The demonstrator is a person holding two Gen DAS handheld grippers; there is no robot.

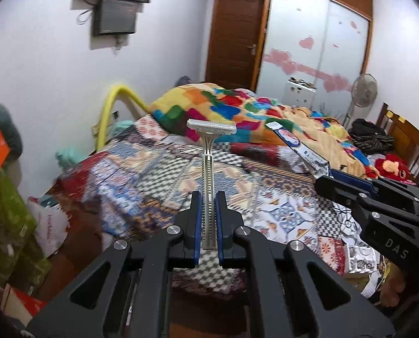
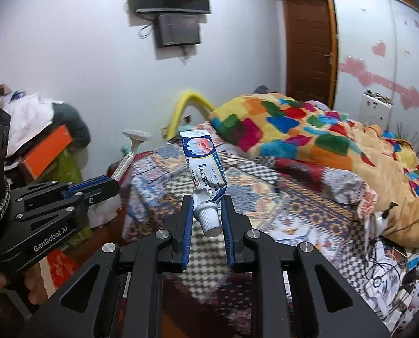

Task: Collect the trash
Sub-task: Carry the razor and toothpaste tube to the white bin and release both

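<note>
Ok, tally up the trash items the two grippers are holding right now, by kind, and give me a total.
Disposable razor, clamped in the left gripper: 1
Squeezed tube with a white cap, clamped in the right gripper: 1
Total: 2

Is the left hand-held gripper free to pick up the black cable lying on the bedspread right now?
Probably not: the left hand-held gripper is shut on a disposable razor, so it would have to drop that before taking the cable.

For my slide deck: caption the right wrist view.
Right gripper clamps a squeezed tube above the bed; left gripper holds a razor.
</note>
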